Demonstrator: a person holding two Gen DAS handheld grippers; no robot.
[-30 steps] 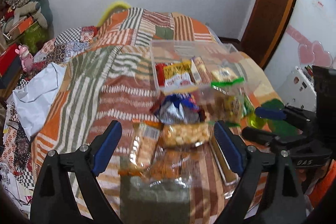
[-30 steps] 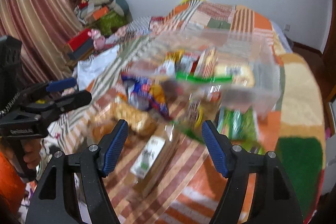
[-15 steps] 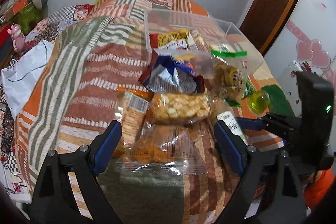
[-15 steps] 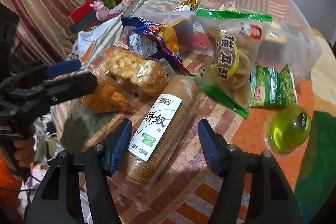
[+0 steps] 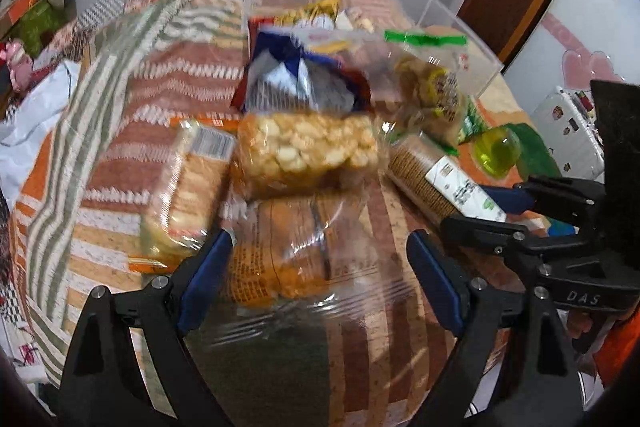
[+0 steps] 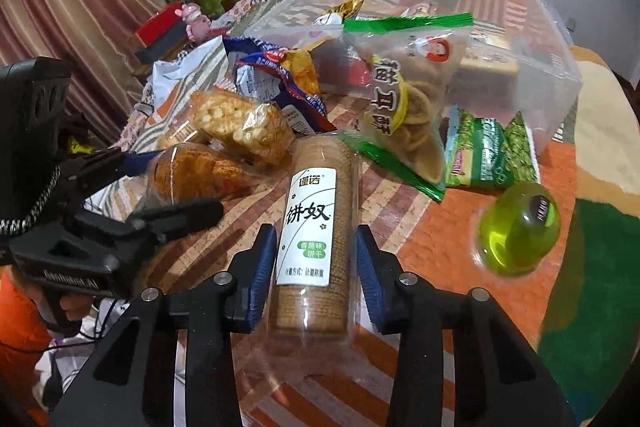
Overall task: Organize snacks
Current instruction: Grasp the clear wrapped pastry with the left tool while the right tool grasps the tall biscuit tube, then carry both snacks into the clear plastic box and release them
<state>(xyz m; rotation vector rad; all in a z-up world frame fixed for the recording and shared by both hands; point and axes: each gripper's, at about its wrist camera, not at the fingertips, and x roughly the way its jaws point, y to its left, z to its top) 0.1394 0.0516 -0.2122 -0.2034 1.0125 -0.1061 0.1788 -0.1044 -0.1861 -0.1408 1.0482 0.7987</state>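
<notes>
Two hand-held grippers have dropped toward the snacks on the bed (image 6: 460,227): the right hand-held gripper (image 6: 316,267) is closing around the biscuit tube (image 6: 310,239), while the left hand-held gripper (image 5: 320,267) hangs spread over an orange packet (image 5: 280,259).

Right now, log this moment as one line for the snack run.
right hand-held gripper: closing around cracker sleeve | left hand-held gripper: open over orange snack pack | clear bin: partly filled | stage: pickup
</notes>
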